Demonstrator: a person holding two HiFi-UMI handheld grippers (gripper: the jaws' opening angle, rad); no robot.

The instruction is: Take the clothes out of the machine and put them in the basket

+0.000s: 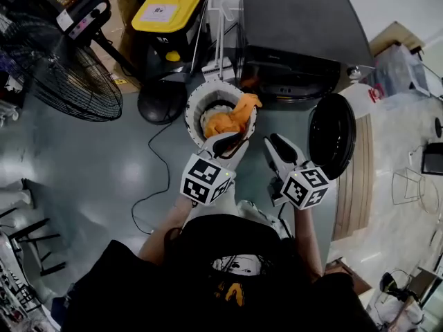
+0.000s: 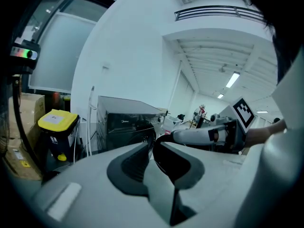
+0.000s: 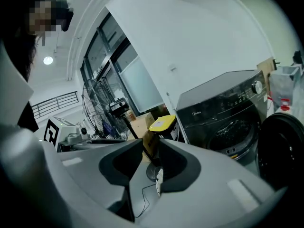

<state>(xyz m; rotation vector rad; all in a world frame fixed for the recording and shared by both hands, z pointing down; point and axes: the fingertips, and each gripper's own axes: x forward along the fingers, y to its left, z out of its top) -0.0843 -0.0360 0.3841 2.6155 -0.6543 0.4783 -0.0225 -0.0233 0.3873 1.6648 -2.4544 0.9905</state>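
A person stands over a white basket (image 1: 193, 109) on the floor in front of a front-loading machine (image 1: 304, 26), whose round door (image 1: 332, 135) hangs open. An orange garment (image 1: 235, 118) lies heaped in the basket, one end draped over the far rim. By the look of it, one drop into the basket is done and a reach back to the drum comes next. That calls for swinging a gripper toward the open port and spreading its fingers before it goes in. Whether any clothes remain inside cannot be told from here.

The left gripper (image 1: 228, 144) hovers over the basket's near rim, its fingers (image 2: 128, 167) drawn together with nothing between them. The right gripper (image 1: 277, 144), just beside it, also has its fingers (image 3: 178, 167) closed and empty.
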